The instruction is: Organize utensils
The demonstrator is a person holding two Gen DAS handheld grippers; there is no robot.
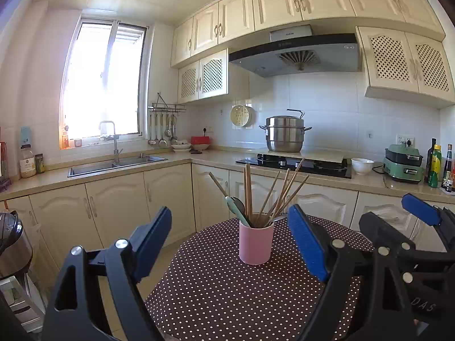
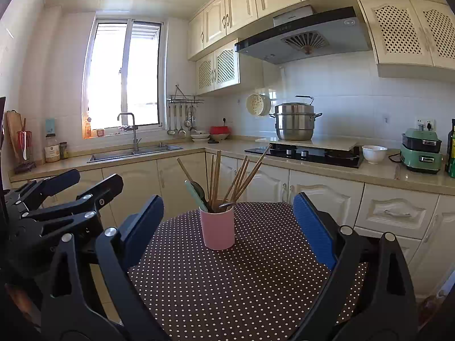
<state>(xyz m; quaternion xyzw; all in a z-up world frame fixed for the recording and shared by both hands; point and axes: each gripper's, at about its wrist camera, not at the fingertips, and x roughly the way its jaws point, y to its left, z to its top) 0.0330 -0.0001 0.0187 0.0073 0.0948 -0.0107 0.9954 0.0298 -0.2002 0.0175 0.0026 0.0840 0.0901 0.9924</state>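
Observation:
A pink cup [image 1: 256,241] [image 2: 217,230] stands upright on a round table with a brown polka-dot cloth [image 1: 227,292] [image 2: 241,278]. It holds several wooden chopsticks [image 1: 280,196] [image 2: 241,177] and spoons, one pale green [image 1: 236,207] [image 2: 196,196]. My left gripper [image 1: 230,241] is open and empty, short of the cup. My right gripper [image 2: 227,227] is open and empty too, with the cup between and beyond its blue pads. Each gripper shows at the edge of the other's view: the right one [image 1: 398,227], the left one [image 2: 71,193].
Cream cabinets and a beige counter run behind the table, with a sink [image 1: 116,164], a black hob [image 1: 295,164] bearing a steel steamer pot [image 1: 284,133], a white bowl [image 1: 362,165], a green appliance [image 1: 403,164] and bottles [image 1: 435,164]. A dark appliance [image 1: 11,241] stands at left.

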